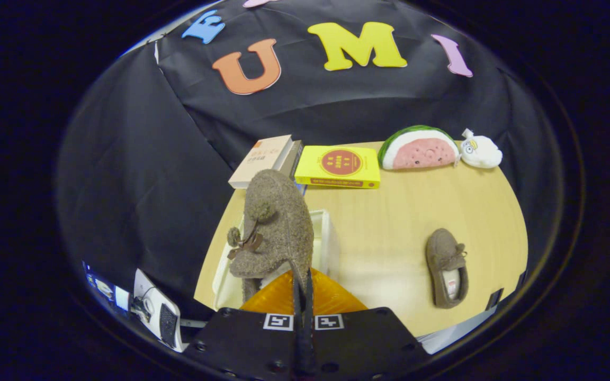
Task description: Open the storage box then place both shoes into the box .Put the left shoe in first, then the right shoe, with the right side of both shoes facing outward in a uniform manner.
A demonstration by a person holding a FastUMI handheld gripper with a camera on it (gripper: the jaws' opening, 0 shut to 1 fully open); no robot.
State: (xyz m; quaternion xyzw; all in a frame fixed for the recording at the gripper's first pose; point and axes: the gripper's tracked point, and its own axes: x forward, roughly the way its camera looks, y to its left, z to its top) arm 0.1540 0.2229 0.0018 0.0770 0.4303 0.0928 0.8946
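Booth, mid-task: I've got the tongs (303,288) pinched nearly together on the rim of a brown fuzzy shoe (273,227), both fingers pressing its edge. The shoe hangs toe-up, w/ its pom-pom bow facing me, lifted above the white storage box (328,235). The box sits open on the wooden surface (389,222), right under and behind the held shoe; I can see its far wall and a bit of its near-left side, the rest is hidden by the shoe, so I can't tell what's inside.

The 2nd shoe (447,267), same brown fuzz, lies flat on the surface well to the right of the box, opening up, toe pointing away from me.

At the back of the surface, against the black cloth wall: a tan book (260,160) leaning next to a yellow book (339,166), both just beyond the box. Further right, a watermelon-slice plush (418,148) and, touching its right end, a small white plush (481,151).

Off the surface's left edge, low down, some white equipment (159,312) w/ a cable; too small to make out.
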